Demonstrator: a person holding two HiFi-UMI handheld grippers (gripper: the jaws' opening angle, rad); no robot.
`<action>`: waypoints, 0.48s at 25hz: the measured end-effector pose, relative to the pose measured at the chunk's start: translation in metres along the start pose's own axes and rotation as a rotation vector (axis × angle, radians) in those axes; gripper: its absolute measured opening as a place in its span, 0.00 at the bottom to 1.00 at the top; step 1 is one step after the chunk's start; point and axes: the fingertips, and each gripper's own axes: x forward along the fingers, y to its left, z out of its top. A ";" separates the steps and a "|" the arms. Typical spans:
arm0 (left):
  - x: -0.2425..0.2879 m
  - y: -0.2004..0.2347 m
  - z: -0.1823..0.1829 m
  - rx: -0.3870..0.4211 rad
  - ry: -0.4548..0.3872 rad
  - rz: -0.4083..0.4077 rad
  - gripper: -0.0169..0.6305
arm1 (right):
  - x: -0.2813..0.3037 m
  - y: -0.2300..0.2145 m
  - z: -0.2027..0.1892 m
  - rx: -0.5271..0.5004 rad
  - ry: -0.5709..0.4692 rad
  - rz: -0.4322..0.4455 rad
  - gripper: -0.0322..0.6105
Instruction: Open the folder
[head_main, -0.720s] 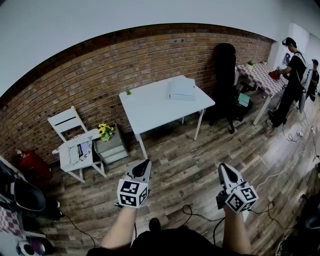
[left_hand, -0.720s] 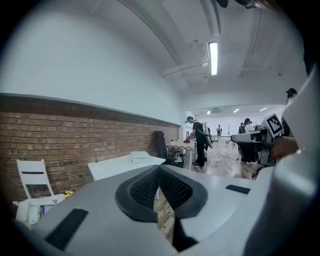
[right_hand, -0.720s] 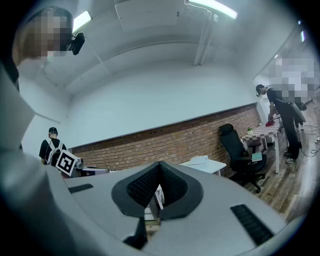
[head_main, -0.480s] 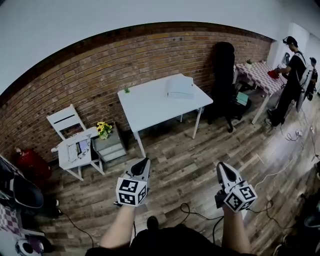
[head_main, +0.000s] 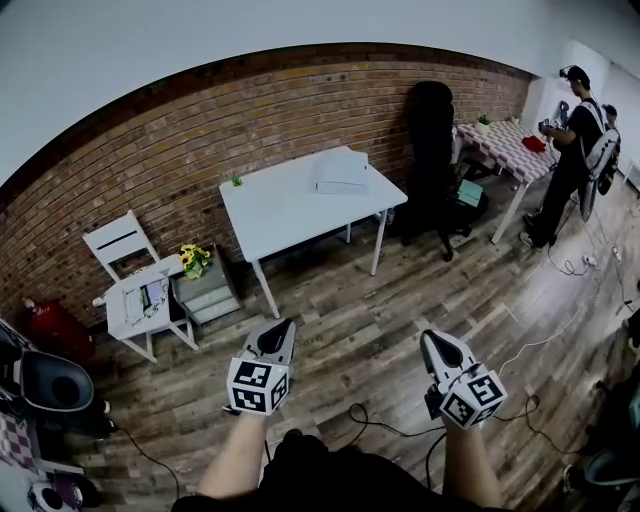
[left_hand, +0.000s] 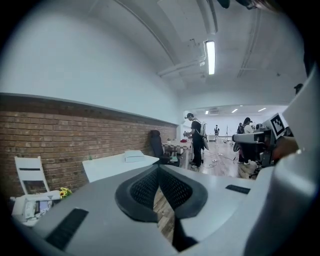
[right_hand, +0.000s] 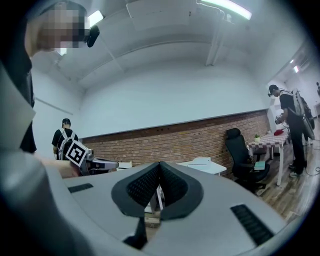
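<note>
Left gripper (head_main: 284, 328) and right gripper (head_main: 433, 342) hover with jaws pressed together, holding nothing (both above the floor (head_main: 370, 320)); the folder (head_main: 341, 173) lies well ahead on the white table (head_main: 275, 210).

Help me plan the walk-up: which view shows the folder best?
Head view: the folder lies whole, seen from above, on the white table. Both gripper views show it small and edge-on, far beyond their jaws.

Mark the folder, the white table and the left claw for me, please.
folder (head_main: 340, 172), head view, middle of its top cover.
white table (head_main: 275, 210), head view, bare part of the tabletop.
left claw (head_main: 286, 325), head view, its shut tips.
</note>
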 end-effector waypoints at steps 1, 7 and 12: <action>0.002 -0.003 -0.001 -0.005 0.002 0.000 0.06 | -0.001 -0.001 0.000 0.007 -0.004 0.009 0.07; 0.023 -0.009 -0.003 -0.020 0.001 -0.005 0.06 | 0.001 -0.023 -0.004 0.070 0.000 0.004 0.08; 0.064 0.001 -0.006 -0.036 0.001 -0.039 0.07 | 0.024 -0.060 -0.006 0.088 0.008 -0.034 0.18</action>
